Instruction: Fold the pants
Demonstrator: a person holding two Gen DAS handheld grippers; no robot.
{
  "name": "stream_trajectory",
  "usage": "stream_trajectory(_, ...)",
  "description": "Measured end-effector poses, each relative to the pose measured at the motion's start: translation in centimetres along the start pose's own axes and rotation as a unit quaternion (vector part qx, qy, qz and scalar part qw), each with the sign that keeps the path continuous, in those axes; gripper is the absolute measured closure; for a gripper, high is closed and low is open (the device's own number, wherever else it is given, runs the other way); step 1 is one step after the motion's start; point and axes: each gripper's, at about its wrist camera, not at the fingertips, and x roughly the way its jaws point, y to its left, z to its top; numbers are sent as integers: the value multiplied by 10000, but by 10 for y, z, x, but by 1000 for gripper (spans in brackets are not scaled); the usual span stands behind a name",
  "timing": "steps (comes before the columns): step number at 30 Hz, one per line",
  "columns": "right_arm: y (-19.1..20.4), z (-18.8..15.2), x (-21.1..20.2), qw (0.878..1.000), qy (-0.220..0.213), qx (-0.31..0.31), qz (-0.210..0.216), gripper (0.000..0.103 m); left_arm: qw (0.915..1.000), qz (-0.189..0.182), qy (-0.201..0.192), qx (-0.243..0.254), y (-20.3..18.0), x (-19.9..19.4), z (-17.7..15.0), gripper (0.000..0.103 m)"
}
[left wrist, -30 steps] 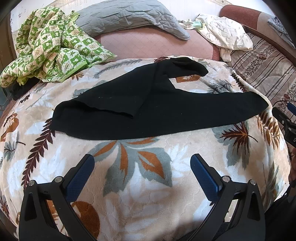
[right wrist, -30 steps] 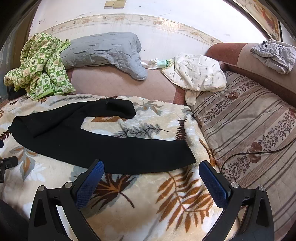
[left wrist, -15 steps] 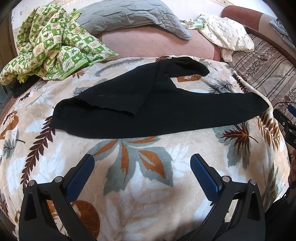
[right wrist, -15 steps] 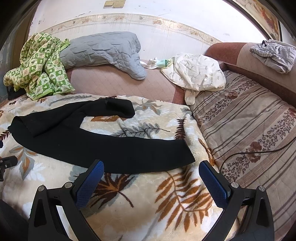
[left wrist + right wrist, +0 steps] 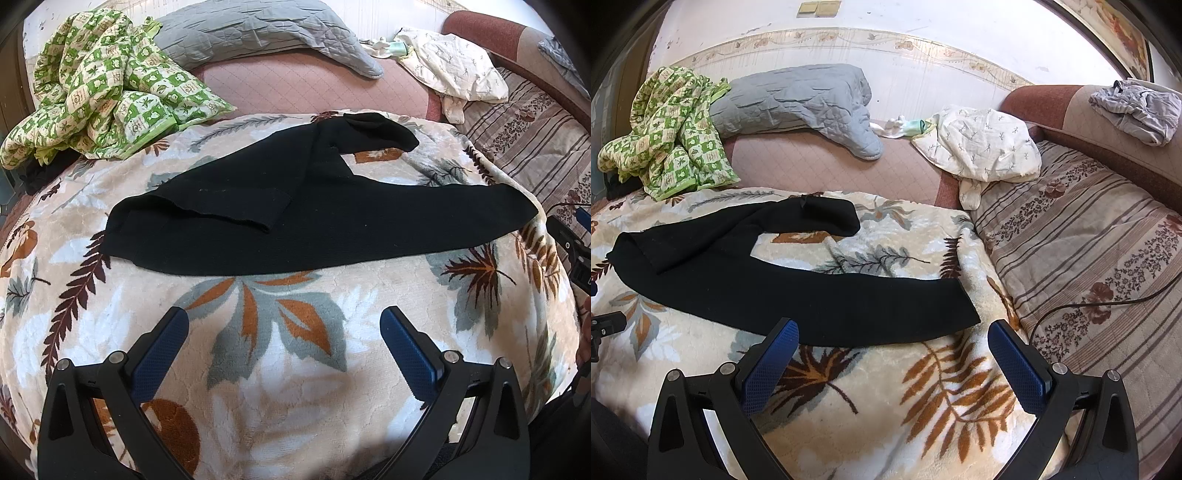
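Note:
Black pants (image 5: 314, 221) lie spread on a leaf-patterned blanket (image 5: 280, 369), waist at the left with a flap folded over, one leg stretched right, the other bent toward the back. My left gripper (image 5: 284, 332) is open, hovering above the blanket just short of the pants' near edge. In the right wrist view the same pants (image 5: 798, 291) run from the left to a leg end near the blanket's right edge. My right gripper (image 5: 892, 343) stands open just in front of that leg end, its left fingertip (image 5: 783, 336) at the hem's near edge. Neither holds anything.
A green checked quilt (image 5: 99, 88) and a grey quilted pillow (image 5: 258, 33) lie at the back. A white patterned cloth (image 5: 979, 147) sits by the sofa corner. A striped cover (image 5: 1089, 258) with a black cable (image 5: 1108, 304) is on the right.
Both grippers have crept slightly forward toward the pants; the pants have not moved.

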Motion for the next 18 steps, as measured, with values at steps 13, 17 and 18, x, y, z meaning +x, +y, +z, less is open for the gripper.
stream_trajectory(13,-10,1,4,9996,45,245,149,1,9997,-176,-74,-147,17,-1,7,0)
stream_trajectory(17,-38,1,10,9944,135,848,618,1,9986,-393,-93,-335,59,6,10,0)
stream_trajectory(18,-43,-1,10,9930,170,976,648,1,9979,-460,-57,-463,72,9,10,0)
